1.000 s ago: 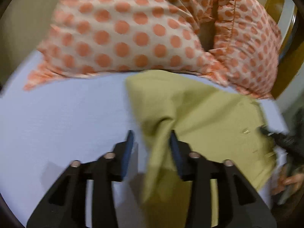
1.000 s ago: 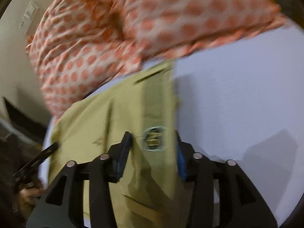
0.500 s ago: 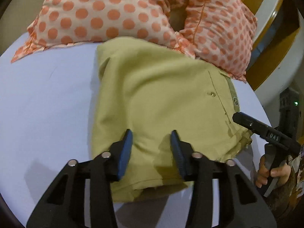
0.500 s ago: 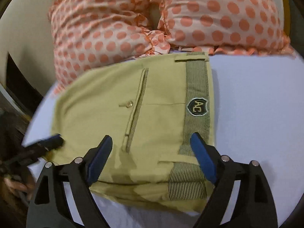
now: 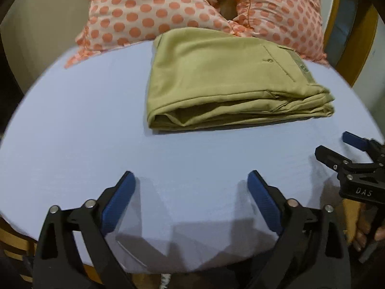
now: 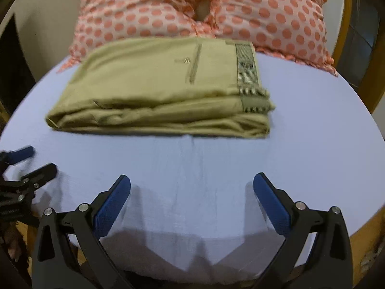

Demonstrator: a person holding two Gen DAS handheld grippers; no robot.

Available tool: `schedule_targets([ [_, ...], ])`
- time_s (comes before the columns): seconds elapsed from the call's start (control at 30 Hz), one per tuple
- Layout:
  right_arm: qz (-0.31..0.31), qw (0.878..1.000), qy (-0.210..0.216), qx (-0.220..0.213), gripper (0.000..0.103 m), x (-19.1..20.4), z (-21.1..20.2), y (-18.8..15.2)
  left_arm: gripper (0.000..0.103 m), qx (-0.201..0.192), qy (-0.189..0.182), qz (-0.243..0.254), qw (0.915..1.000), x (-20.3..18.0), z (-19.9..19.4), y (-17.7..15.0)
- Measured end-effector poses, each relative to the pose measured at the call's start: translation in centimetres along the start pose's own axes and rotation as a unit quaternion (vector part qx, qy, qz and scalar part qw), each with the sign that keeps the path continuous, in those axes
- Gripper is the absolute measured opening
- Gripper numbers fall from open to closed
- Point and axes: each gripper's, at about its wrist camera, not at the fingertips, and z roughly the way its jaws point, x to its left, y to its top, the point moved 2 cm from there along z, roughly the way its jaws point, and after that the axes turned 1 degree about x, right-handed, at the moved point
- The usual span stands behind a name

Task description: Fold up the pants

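Observation:
The olive-green pants (image 5: 226, 79) lie folded in a thick flat rectangle on the pale blue sheet (image 5: 72, 132), back pocket and striped waistband on top. In the right wrist view the pants (image 6: 158, 89) sit at the middle left. My left gripper (image 5: 191, 190) is open and empty, drawn back from the pants over bare sheet. My right gripper (image 6: 192, 191) is open and empty too, back from the fold's near edge. The right gripper also shows at the right edge of the left wrist view (image 5: 346, 154). The left gripper shows at the left edge of the right wrist view (image 6: 28, 166).
Two pillows with orange dots (image 5: 168, 7) lie behind the pants, touching their far edge. A yellow wooden bed frame (image 5: 361, 38) stands at the far right. The sheet's front edge (image 6: 192, 269) runs just below the grippers.
Both grippers let go of the pants, opened wide and pulled back toward the sheet's front edge. The pants now lie folded and still.

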Motion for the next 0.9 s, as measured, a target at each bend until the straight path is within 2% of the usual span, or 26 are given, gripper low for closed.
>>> schedule_targets([
  [0.03,0.004,1.0,-0.002,-0.007,0.102,-0.03,-0.1,-0.09,0.101,0.004,0.012,0.002,0.9999,-0.15,0.34,0.02],
  [0.57,0.013,1.0,-0.008,-0.02,0.102,-0.03,-0.09,-0.47,0.101,-0.035,0.017,-0.011,0.9992,0.01,-0.17,-0.7],
  [0.9,0.013,1.0,-0.008,-0.022,0.102,-0.02,-0.1,-0.52,0.101,-0.033,0.02,-0.012,0.9992,0.08,-0.19,-0.52],
])
